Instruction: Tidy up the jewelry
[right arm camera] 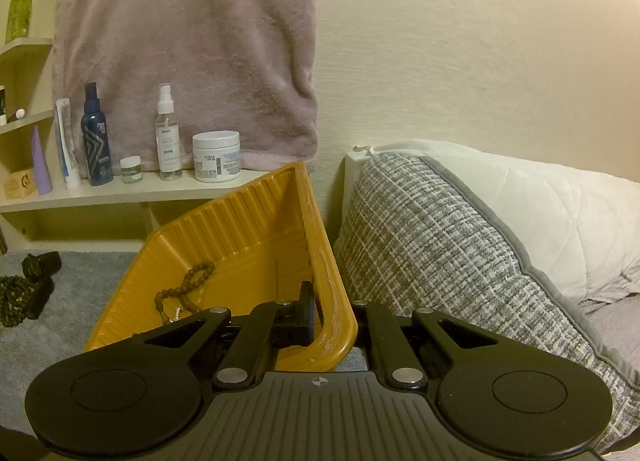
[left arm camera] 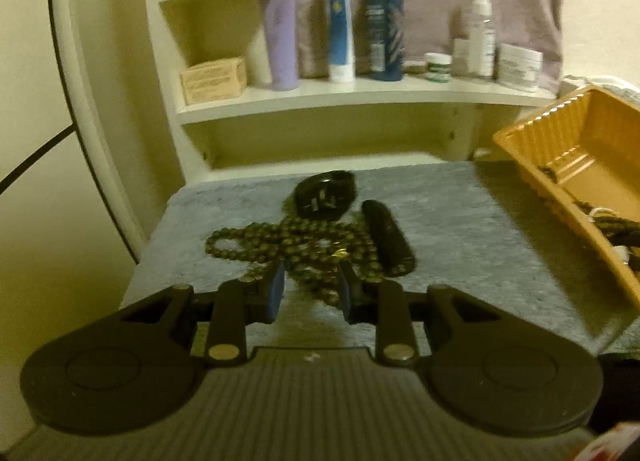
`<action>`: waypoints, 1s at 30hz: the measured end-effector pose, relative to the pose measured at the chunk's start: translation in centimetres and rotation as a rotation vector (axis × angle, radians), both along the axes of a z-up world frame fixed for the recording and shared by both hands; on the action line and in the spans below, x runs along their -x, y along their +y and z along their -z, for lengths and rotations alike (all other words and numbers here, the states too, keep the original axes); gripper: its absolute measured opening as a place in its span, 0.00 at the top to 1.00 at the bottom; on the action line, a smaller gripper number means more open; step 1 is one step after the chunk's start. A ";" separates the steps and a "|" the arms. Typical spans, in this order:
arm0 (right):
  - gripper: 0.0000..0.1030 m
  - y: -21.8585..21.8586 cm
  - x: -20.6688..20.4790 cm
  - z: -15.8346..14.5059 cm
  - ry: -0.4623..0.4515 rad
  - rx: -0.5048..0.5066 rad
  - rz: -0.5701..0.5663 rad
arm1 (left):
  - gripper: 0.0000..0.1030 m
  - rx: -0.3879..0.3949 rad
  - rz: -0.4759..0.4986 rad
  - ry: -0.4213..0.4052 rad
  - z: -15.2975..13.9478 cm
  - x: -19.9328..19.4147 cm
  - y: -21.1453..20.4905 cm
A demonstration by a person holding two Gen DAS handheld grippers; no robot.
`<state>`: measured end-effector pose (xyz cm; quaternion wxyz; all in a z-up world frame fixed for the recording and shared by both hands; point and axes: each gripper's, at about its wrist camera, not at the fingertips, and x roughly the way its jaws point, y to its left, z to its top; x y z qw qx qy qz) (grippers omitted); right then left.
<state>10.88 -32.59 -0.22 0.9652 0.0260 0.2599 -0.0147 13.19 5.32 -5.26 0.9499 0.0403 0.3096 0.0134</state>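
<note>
The left gripper [left arm camera: 310, 293] has its fingers [left arm camera: 274, 295] spread a little with nothing between them, and it hovers low in the frame, just over the near end of the dark bead necklace [left arm camera: 280, 249]. The necklace lies in a loose heap in the middle of the grey mat [left arm camera: 460, 229], with a black watch [left arm camera: 324, 197] touching its far side and a black tube [left arm camera: 386, 235] on its right. The beads could go wrong in a few ways. The gap between the fingers is small, so they might catch only one loop, and the other loops could drag the watch or tube along, or slip out and fall. The right gripper [right arm camera: 326, 317] pinches the rim of the orange tray [right arm camera: 248, 221], which looks tipped up on its side, so the brown bead bracelet [right arm camera: 188, 289] inside could slide out if the grip lets go. Only the left view shows the whole necklace heap. Only the right view shows the pinch on the tray rim, the bracelet clearly, and the grey checked pillow [right arm camera: 440, 253] at the right of the frame.
</note>
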 end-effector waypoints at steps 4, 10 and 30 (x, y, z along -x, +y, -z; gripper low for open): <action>0.94 0.0 0.0 0.0 0.000 0.002 -0.002 | 0.79 0.017 -0.017 0.016 0.5 -1.4 0.6; 0.94 0.0 -0.1 0.0 0.001 0.002 -0.002 | 0.82 0.036 -0.039 0.038 1.3 -3.2 1.0; 0.94 -0.2 -0.1 0.1 -0.001 0.005 -0.004 | 0.94 0.029 -0.015 0.035 -1.3 -3.6 2.2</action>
